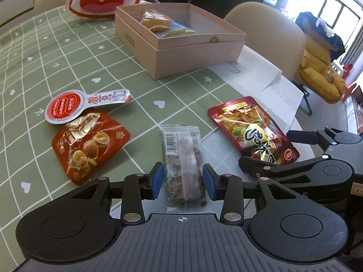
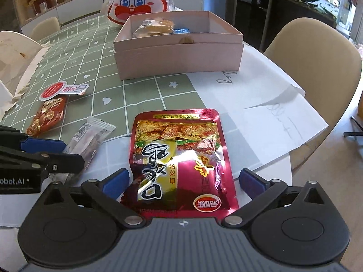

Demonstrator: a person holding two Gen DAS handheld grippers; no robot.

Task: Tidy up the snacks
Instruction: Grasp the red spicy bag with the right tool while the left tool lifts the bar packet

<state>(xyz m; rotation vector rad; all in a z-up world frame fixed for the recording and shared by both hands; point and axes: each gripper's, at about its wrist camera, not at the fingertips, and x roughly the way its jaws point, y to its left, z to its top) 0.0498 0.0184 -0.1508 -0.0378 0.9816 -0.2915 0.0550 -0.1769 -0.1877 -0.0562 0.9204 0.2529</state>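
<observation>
A clear-wrapped snack bar [image 1: 181, 158] lies flat on the table between the blue pads of my left gripper [image 1: 183, 181]. The pads stand at its long edges and the wrapper looks unsqueezed. My right gripper [image 2: 183, 181] is wide open, with a shiny red pouch [image 2: 179, 158] lying between its fingers, apart from both pads. The pink box [image 2: 177, 56] stands open beyond, holding a few wrapped cakes [image 2: 156, 28]. From the left wrist view the right gripper [image 1: 265, 147] sits over the red pouch [image 1: 251, 131]. The left gripper [image 2: 72, 153] shows at the left edge beside the bar [image 2: 90, 136].
A red-brown pouch [image 1: 90, 145] and a round red-and-white pack [image 1: 65, 108] lie to the left on the green checked cloth [image 1: 113, 68]. A rabbit-face bag [image 2: 138, 2] stands behind the box. White paper sheets [image 2: 261, 104] cover the table's right side, with beige chairs [image 2: 317, 52] beyond.
</observation>
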